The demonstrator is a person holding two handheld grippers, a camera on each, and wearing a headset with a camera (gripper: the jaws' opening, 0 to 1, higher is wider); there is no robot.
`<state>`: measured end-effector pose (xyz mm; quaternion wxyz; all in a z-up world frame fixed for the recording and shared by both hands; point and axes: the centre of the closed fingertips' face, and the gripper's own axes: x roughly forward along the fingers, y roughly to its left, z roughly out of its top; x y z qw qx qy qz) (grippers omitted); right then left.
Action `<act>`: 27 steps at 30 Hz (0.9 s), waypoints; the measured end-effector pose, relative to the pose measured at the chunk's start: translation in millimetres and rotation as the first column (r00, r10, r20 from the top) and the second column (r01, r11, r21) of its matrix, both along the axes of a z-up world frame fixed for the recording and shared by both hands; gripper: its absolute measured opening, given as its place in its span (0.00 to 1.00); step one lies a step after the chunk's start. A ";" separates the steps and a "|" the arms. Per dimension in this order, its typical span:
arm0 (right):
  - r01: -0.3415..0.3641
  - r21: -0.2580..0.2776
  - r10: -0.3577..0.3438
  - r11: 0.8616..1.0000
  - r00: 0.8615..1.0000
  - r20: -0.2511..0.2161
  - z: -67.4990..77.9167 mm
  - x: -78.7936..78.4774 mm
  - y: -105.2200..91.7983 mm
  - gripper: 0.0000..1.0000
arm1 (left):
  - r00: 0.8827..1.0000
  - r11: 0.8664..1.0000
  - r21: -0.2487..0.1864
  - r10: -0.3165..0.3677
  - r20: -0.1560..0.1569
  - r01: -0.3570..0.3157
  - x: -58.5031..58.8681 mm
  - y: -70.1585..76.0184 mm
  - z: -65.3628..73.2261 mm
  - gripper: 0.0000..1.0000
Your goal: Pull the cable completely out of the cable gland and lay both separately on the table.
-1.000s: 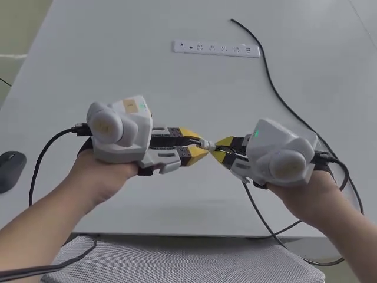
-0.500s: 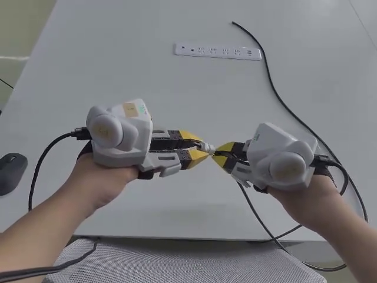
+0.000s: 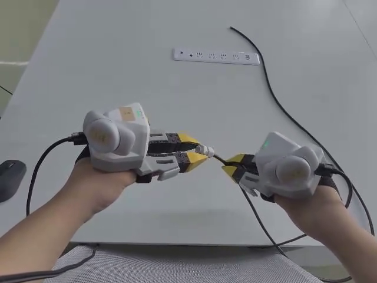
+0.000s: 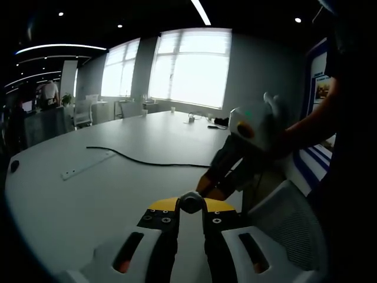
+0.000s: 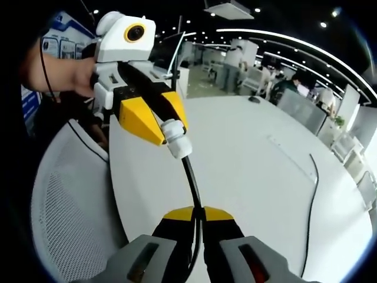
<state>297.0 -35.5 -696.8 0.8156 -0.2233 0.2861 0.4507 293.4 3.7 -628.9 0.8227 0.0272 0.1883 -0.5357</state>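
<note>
Cable gland (image 5: 177, 138) in left jaws; cable (image 5: 191, 180) in right.

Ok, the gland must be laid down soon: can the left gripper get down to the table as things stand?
Probably yes: the left gripper, shut on the gland, hangs above bare table with nothing below it; only the cable to the right gripper ties it.

I see a white power strip (image 3: 216, 56) lying on the grey table (image 3: 118, 59), a black cord (image 3: 271, 87) passing its right end, and a dark mouse (image 3: 10, 177) at the left edge.
</note>
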 end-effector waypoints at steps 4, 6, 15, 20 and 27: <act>0.019 -0.018 -0.019 1.000 1.000 -0.013 -7.5 -0.5 -6.9 0.00 | 1.000 1.000 -0.003 0.007 0.000 -0.007 1.2 1.3 0.3 0.15; 0.026 -0.025 -0.026 0.999 1.000 -0.012 -9.2 0.1 -9.6 0.00 | 1.000 1.000 -0.006 0.006 0.000 -0.006 0.8 1.7 0.9 0.15; 0.037 -0.029 -0.037 0.999 0.999 -0.008 -8.0 1.6 -12.6 0.00 | 1.000 1.000 -0.011 0.000 -0.010 0.000 -2.5 0.8 -4.3 0.15; 0.034 -0.037 -0.035 0.999 0.999 -0.003 -7.6 1.7 -13.3 0.00 | 1.000 1.000 -0.012 -0.002 -0.016 0.002 -4.4 1.1 -8.5 0.15; 0.057 -0.047 -0.057 0.997 0.998 -0.010 -5.6 7.7 -15.7 0.00 | 1.000 1.000 -0.014 0.009 -0.020 -0.009 -6.8 7.4 -15.1 0.15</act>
